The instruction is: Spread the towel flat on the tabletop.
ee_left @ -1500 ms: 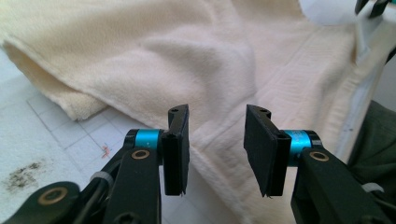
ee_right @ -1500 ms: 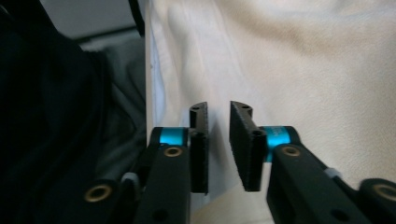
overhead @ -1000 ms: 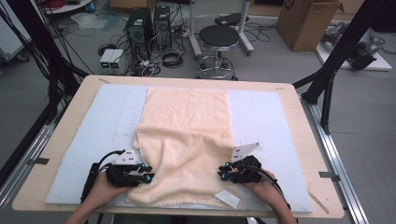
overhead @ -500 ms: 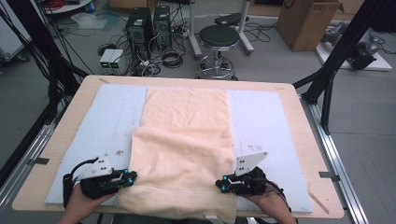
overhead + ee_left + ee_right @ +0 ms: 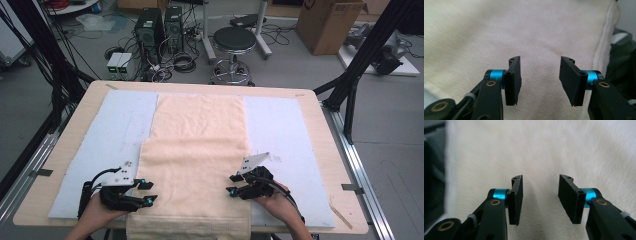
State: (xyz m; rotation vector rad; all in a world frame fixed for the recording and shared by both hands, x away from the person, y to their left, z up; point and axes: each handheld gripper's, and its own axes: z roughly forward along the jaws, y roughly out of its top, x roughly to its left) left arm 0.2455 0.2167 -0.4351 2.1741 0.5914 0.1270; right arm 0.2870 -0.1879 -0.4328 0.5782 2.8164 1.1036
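A cream towel (image 5: 197, 150) lies flat down the middle of the table, its near part folded double and hanging over the front edge. My left gripper (image 5: 146, 192) rests at the towel's left edge near the front, open, with nothing between its fingers. In the left gripper view the left gripper (image 5: 540, 80) stands over the towel (image 5: 524, 32) with a wide gap. At the towel's right edge my right gripper (image 5: 233, 184) is open too. The right gripper (image 5: 540, 198) in its own view faces the towel (image 5: 549, 147), holding nothing.
A pale blue mat (image 5: 115, 130) covers the wooden table (image 5: 320, 125) under the towel. Beyond the table's far edge stand a stool (image 5: 234, 42), computer cases (image 5: 159, 25) with cables, and a cardboard box (image 5: 327, 22). Black frame legs (image 5: 360, 60) rise at the right.
Both grippers have pulled the towel's near edge toward the front and let go of it. The towel went from bunched and lifted to lying flat, and both grippers now stand open.
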